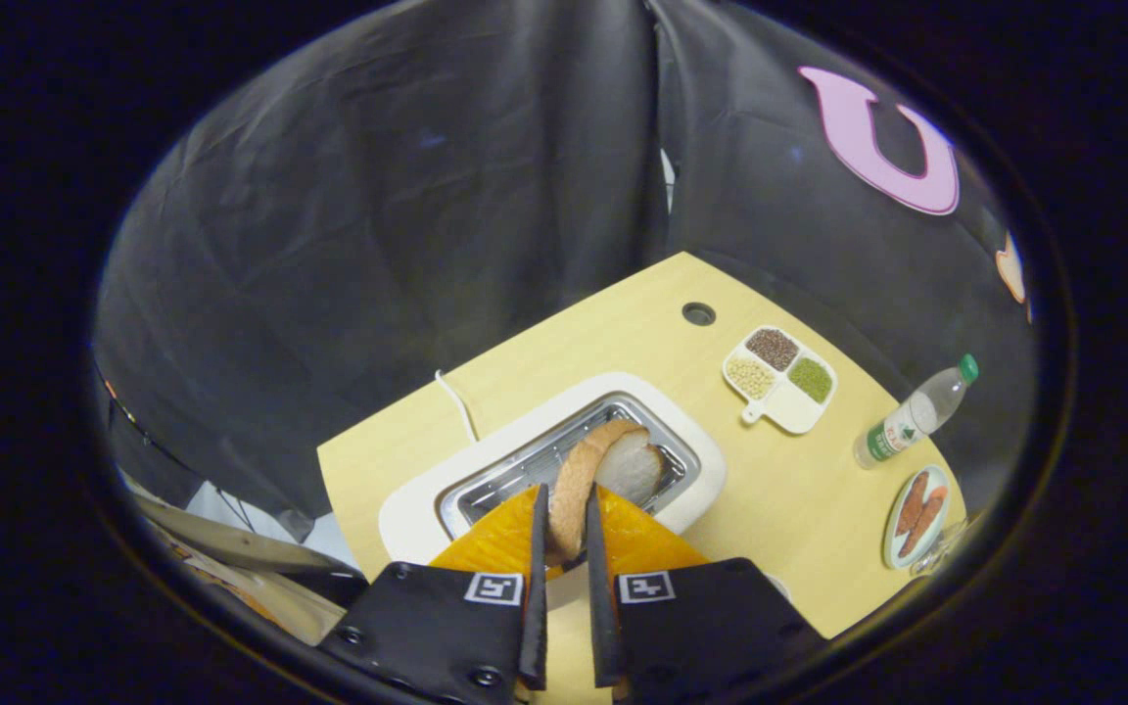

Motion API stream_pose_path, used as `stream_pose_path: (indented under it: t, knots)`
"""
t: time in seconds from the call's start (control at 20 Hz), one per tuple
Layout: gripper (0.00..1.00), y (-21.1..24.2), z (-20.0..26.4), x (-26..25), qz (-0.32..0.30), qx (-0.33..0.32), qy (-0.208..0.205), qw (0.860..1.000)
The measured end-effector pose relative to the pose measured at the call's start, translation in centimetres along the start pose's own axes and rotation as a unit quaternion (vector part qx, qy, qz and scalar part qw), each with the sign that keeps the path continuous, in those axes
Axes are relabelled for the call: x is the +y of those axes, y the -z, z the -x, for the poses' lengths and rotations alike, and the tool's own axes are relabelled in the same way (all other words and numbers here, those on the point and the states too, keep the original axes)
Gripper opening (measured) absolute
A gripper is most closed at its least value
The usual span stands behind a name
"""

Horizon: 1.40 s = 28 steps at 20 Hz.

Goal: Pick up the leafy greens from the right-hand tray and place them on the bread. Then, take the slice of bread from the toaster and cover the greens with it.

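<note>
Beyond your fingers and off to their right, you have:
- a wooden table [799, 509] with a round hole [698, 313] near its far edge;
- a white divided dish [781, 379] holding three kinds of grain or beans, one per compartment;
- further right, a clear plastic bottle [912, 413] with a green cap, lying tilted;
- nearer you, a small plate [916, 516] of reddish sausage-like pieces;
- to the left, a white cable [456, 403] trailing across the tabletop.

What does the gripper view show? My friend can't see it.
The gripper pinches a bread slice between both fingers, above the white toaster on a wooden table. Beyond lie a divided dish of beans, a water bottle and a sausage plate.
</note>
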<state>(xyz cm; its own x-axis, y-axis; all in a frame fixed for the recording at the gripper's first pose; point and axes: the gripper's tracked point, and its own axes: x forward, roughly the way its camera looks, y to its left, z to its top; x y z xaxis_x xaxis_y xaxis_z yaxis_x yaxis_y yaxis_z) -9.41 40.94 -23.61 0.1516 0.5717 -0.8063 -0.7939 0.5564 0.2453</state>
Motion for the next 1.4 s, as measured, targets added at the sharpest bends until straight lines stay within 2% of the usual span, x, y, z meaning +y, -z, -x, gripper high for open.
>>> stream_pose_path:
  t: [0.1,0.3,0.45,1.05,1.4]
  knots:
    - [0.34,0.0,0.2,-0.3,0.0,-0.002,0.002,1.0]
    - [0.16,-0.6,0.7,-1.3,-0.042,-0.036,0.008,0.998]
    - [0.03,-0.9,2.0,-1.5,-0.071,-0.043,-0.006,0.997]
    - [0.03,-0.7,9.0,-4.1,-0.154,-0.126,-0.036,0.979]
    - [0.03,2.1,10.7,-6.9,-0.188,-0.138,-0.033,0.972]
